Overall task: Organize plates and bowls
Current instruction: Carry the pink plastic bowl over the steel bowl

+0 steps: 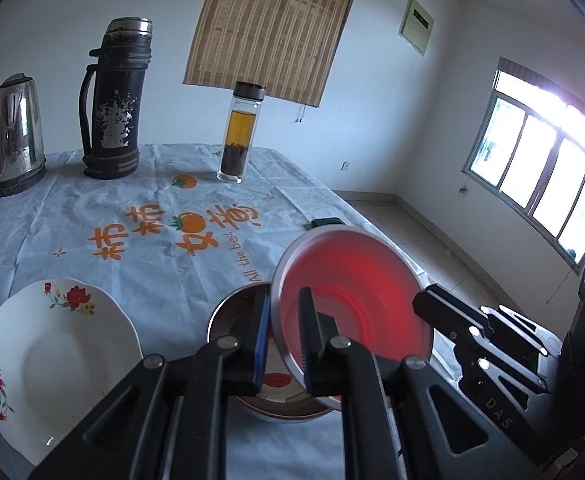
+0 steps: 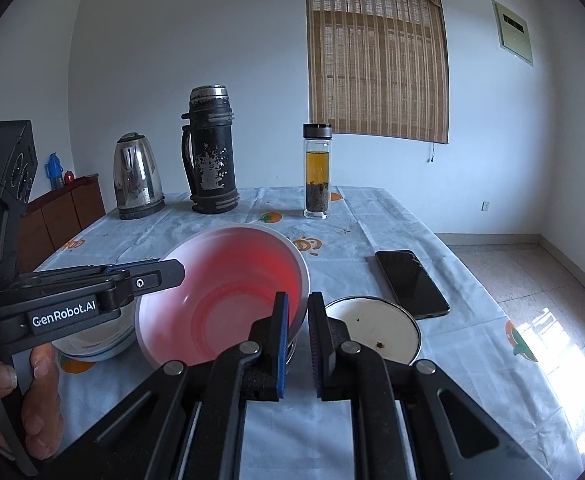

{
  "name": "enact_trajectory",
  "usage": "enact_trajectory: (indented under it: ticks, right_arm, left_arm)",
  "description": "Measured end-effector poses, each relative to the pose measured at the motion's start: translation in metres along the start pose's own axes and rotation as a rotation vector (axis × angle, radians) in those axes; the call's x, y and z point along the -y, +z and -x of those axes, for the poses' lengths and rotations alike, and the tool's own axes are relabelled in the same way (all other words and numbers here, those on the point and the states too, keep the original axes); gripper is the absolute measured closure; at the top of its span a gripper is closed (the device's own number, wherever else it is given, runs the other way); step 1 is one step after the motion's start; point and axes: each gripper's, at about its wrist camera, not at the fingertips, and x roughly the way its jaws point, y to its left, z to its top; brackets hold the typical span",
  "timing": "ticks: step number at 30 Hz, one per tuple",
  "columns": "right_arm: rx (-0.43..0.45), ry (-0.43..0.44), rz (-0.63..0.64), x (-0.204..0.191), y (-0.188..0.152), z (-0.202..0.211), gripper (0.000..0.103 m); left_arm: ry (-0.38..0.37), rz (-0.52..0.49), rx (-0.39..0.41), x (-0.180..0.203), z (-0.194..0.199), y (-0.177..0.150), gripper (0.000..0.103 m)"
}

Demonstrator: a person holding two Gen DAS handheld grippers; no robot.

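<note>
A red bowl with a pale rim (image 1: 352, 300) is held tilted above the table. My left gripper (image 1: 285, 328) is shut on its near rim; it also shows in the right wrist view (image 2: 172, 272) at the bowl's (image 2: 220, 292) left edge. My right gripper (image 2: 298, 320) is shut on the bowl's right rim and shows in the left wrist view (image 1: 444, 312). Under the red bowl sits a metal-rimmed bowl (image 1: 244, 312). A white flowered plate (image 1: 52, 360) lies at the left. A small white dish (image 2: 376, 332) lies to the right.
A steel kettle (image 2: 136, 178), a black thermos (image 2: 210, 152) and a glass tea bottle (image 2: 317, 172) stand at the table's far side. A black phone (image 2: 410, 284) lies near the right table edge. A white bowl (image 2: 92, 344) sits under the left gripper.
</note>
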Motion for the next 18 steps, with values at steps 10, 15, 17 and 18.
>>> enact_trajectory:
  ticks: [10,15,17,18]
  right_arm:
    - [-0.066,0.003,0.011,-0.005,-0.006,-0.027,0.092]
    - [-0.079,-0.003,0.021,-0.008,-0.007,-0.032,0.092]
    - [-0.088,-0.004,0.023,-0.008,-0.007,-0.035,0.092]
    - [-0.091,-0.007,0.028,-0.009,-0.007,-0.036,0.092]
  left_arm:
    - [0.029,0.035,-0.045,-0.013,-0.014,-0.005,0.093]
    - [0.045,0.047,-0.075,-0.017,-0.020,-0.009,0.093]
    - [0.047,0.056,-0.090,-0.019,-0.022,-0.010,0.093]
    - [0.047,0.062,-0.098,-0.020,-0.024,-0.010,0.093]
